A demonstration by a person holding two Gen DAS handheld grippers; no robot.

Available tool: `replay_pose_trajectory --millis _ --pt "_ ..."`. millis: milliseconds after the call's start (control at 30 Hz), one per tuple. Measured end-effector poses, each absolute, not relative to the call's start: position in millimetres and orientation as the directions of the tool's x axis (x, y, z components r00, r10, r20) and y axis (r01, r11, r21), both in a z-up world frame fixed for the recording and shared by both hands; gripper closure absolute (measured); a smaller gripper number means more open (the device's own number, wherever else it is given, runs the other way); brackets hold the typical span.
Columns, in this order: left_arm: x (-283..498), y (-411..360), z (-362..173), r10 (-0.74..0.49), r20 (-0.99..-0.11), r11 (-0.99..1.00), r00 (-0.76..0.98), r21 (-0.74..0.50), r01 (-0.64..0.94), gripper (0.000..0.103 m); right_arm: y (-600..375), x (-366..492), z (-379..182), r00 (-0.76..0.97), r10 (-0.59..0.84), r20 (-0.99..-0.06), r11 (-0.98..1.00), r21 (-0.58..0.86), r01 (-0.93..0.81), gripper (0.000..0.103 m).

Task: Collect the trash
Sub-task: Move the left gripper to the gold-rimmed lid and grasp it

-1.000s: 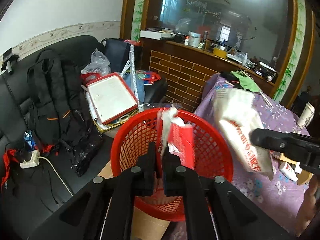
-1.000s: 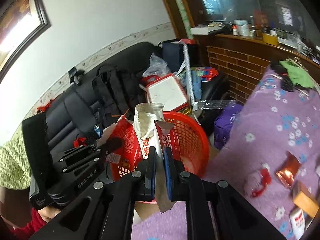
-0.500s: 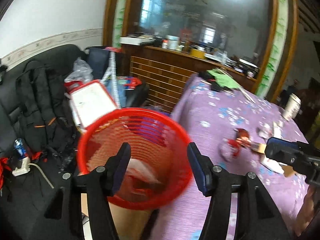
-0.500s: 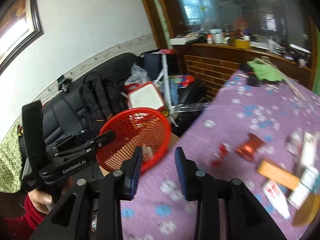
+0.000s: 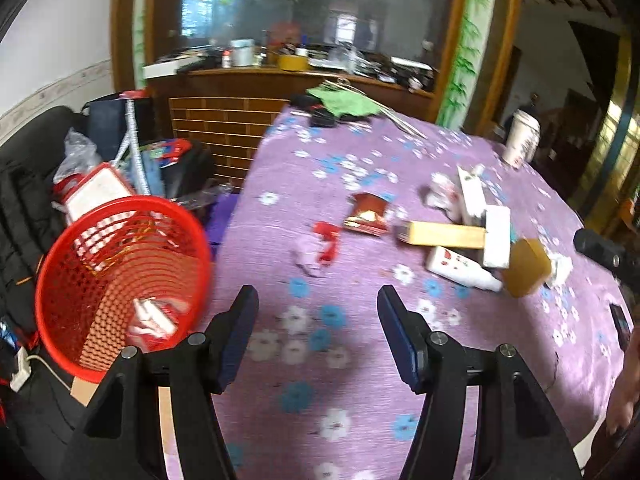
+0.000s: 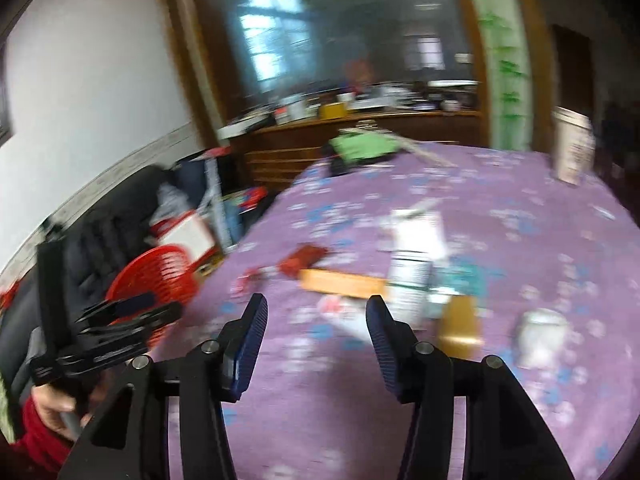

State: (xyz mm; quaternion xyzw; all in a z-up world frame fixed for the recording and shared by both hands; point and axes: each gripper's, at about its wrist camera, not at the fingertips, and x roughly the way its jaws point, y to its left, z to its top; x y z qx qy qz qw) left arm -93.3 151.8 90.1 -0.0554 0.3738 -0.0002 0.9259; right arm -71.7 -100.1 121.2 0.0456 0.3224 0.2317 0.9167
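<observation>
**Op:** Trash is sitting in two places. Red-and-white wrappers are lying at the bottom of the red mesh basket, which is standing off the left edge of the purple flowered tablecloth. More pieces are lying loose on the cloth.

**Log:** Which pieces are you seeing?

**Op:** I'm picking out a crumpled red-and-white wrapper, a small dark-red carton just beyond it, a long tan box, a white tube with red print near that, a white box and a brown block touching the pile's right end. A paper cup is standing upright, well apart, at the far edge.

**Log:** Left gripper?

**Op:** I'm holding the left gripper over bare cloth beside the basket; its jaws are spread wide and gripping nothing.

**Log:** Right one?

**Op:** The right gripper is likewise gaping wide and empty, pointing at the tan box. That view is smearing badly, so I'm not reading labels there. The left gripper is showing at the lower left, in front of the basket.

**Log:** Anything else?

**Op:** A green cloth is lying at the table's far end.
</observation>
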Motion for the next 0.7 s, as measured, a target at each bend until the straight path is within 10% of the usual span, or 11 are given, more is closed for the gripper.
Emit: replay_pose_trajectory --millis 333,700 --pt "-86 113 83 -0.087 -0.716 0.996 0.693 -0.081 0.042 0.042 -202 -24 81 0.659 0.374 -0.653 0.913 0.384 -0.137 0.057" --pt "-78 101 84 -0.109 -0.736 0.994 0.668 -0.084 0.07 0.041 -132 -29 74 0.492 0.654 -0.575 0.756 0.503 -0.418 0.064"
